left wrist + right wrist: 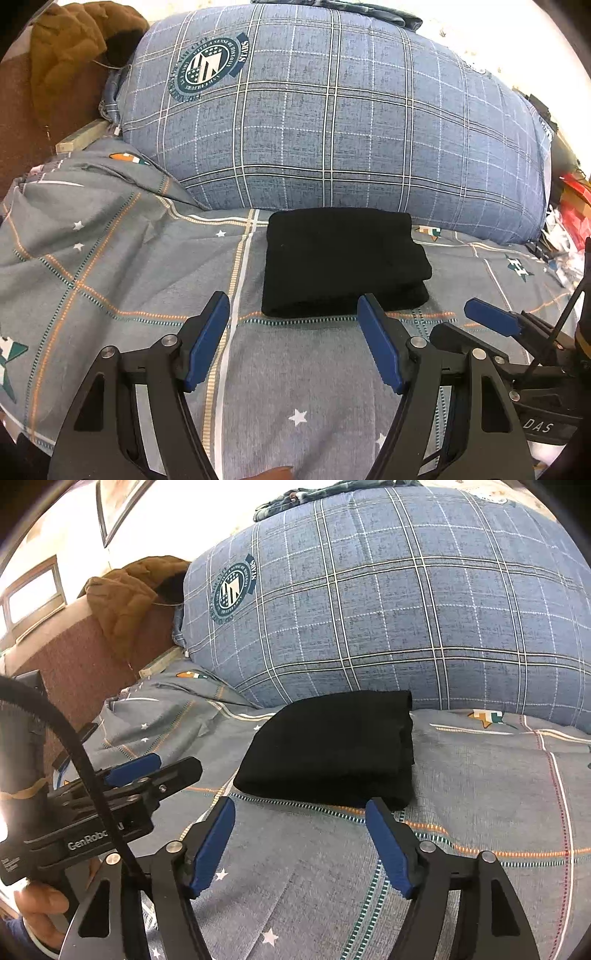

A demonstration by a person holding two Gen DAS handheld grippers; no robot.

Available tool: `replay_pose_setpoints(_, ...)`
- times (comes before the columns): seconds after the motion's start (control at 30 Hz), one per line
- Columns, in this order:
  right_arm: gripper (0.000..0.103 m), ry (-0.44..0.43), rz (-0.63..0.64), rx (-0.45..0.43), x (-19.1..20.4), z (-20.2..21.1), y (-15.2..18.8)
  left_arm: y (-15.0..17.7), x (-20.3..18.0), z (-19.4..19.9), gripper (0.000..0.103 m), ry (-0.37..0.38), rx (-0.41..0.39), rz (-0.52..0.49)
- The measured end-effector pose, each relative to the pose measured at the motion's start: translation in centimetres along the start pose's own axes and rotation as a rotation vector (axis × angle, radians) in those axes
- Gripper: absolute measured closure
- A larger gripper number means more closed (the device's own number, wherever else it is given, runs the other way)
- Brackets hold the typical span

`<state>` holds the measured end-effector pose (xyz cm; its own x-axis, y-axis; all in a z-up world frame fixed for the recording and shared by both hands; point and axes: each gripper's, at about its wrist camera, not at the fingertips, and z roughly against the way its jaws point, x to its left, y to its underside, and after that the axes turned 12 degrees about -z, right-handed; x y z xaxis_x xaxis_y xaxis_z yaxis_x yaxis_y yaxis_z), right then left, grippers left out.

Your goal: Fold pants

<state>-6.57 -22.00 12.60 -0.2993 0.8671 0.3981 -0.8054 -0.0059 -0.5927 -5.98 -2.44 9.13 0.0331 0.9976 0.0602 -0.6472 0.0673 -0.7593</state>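
Black pants [341, 260] beyond spread tongs [293, 308]

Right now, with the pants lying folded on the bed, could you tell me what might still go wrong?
The folded pants show loose layered edges at the right, so a nudge might open the stack. Both the left gripper and the right gripper hang open just short of the near edge; moving forward could snag it. The wrinkled bedsheet could shift under them.

Black pants [343, 260], folded into compact rect stack, lying flat on bed w/ nothing touching them.
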Motion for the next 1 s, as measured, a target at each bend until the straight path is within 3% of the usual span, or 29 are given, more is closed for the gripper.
replay_pose_setpoints(1.0, 0.027, 0.001, 0.024, -0.021, 1.7, 2.1, 1.5, 2.2, -0.8, 3.8, 0.031, -0.062, -0.040, -0.049)
